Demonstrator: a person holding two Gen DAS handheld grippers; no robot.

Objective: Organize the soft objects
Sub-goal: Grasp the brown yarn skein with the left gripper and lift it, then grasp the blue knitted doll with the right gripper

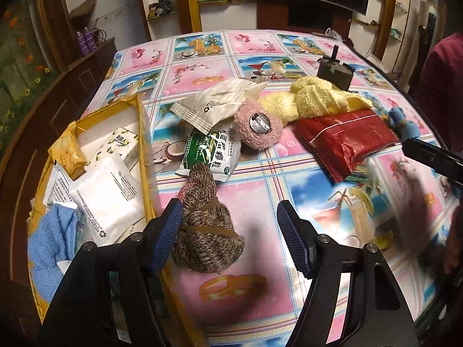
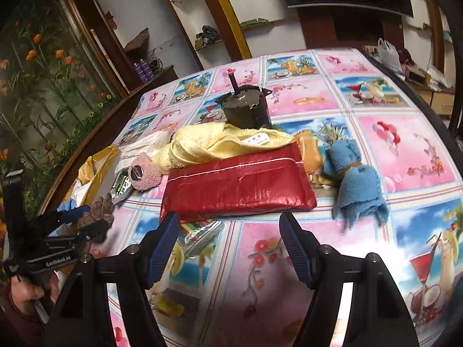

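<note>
Reaching for the brown knitted bundle (image 1: 207, 225), the left claw (image 1: 228, 225) stood released, its left pad beside it on the surface (image 1: 249, 295); closing should follow. The right claw (image 2: 228, 243) hung released near the red packet (image 2: 237, 190).

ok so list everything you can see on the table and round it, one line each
knitted bundle: 1, brown-grey, tied with a band, between the left gripper's fingers
packets: 2 white, 1 green-and-white, mid table
red pouch: 1, ahead of the right gripper
yellow towel: 1, behind the red pouch
pink fuzzy item: 1, with a metal disc, beside the packets
blue cloth roll: 1, banded, right of the red pouch
dark motor-like part: 1, behind the yellow towel
yellow box: 1, table's left, holding packets and a blue towel
tablecloth: 1, pink and blue
left gripper: 1, black, open
right gripper: 1, black, open
</note>
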